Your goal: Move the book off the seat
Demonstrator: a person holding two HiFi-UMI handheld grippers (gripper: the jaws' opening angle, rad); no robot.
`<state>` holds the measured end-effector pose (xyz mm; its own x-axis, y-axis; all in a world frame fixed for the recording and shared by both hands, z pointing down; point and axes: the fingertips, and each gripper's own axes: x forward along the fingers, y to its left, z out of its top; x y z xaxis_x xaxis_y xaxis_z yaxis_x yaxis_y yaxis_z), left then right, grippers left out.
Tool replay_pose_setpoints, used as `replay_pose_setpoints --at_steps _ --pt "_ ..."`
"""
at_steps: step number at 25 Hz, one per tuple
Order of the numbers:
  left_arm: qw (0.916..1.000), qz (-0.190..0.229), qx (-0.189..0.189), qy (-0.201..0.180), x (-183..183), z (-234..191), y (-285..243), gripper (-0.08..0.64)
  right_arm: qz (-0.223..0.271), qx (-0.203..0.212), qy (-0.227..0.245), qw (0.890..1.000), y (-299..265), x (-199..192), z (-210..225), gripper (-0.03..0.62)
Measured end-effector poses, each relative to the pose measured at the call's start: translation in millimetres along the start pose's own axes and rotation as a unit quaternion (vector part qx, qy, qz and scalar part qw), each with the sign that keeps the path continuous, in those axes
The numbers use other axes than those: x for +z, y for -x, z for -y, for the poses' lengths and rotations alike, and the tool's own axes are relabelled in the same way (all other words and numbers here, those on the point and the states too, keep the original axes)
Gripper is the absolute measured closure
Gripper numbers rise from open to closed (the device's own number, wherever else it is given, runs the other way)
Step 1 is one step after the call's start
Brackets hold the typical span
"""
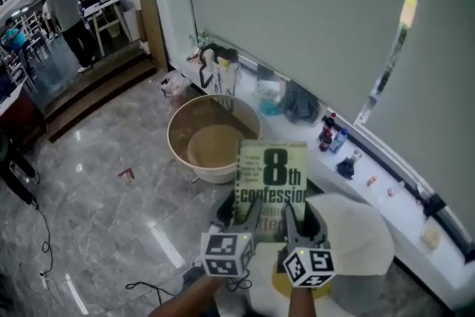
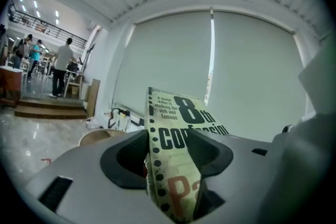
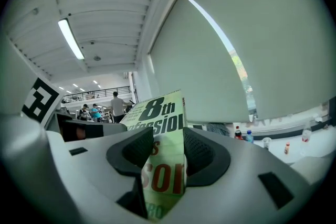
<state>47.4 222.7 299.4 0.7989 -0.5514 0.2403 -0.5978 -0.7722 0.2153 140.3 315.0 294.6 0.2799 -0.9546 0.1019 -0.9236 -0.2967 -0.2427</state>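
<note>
Legible print: one item only, the book cover.

The pale green cover carries "8th confession" in heavy black type, with the "8" largest and above the word; this reads in the head view and in both gripper views. In the left gripper view, small black type left of the "8" reads "A brutal killer is stalking the rich and famous". Lower on the cover are large red letters, seen only in part: "Pa" in the left gripper view and roughly "son" in the right gripper view. Labels on the bottles on the ledge are too small to read.
</note>
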Motion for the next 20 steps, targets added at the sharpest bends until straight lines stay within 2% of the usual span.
replay_pose_setpoints --at_steps 5,9,15,20 --pt "0.9959 0.063 0.065 0.000 61 -74 51 0.316 0.027 0.082 0.022 0.996 -35 34 -95 0.410" --pt "0.9886 0.091 0.120 0.005 91 -125 93 0.316 0.031 0.143 0.032 0.989 -54 48 -162 0.410" --pt "0.9756 0.119 0.184 0.016 105 -193 156 0.316 0.030 0.209 0.042 0.977 -66 42 -252 0.410" --pt "0.9633 0.132 0.232 0.027 114 -264 178 0.316 0.023 0.261 0.053 0.964 -107 30 -322 0.410"
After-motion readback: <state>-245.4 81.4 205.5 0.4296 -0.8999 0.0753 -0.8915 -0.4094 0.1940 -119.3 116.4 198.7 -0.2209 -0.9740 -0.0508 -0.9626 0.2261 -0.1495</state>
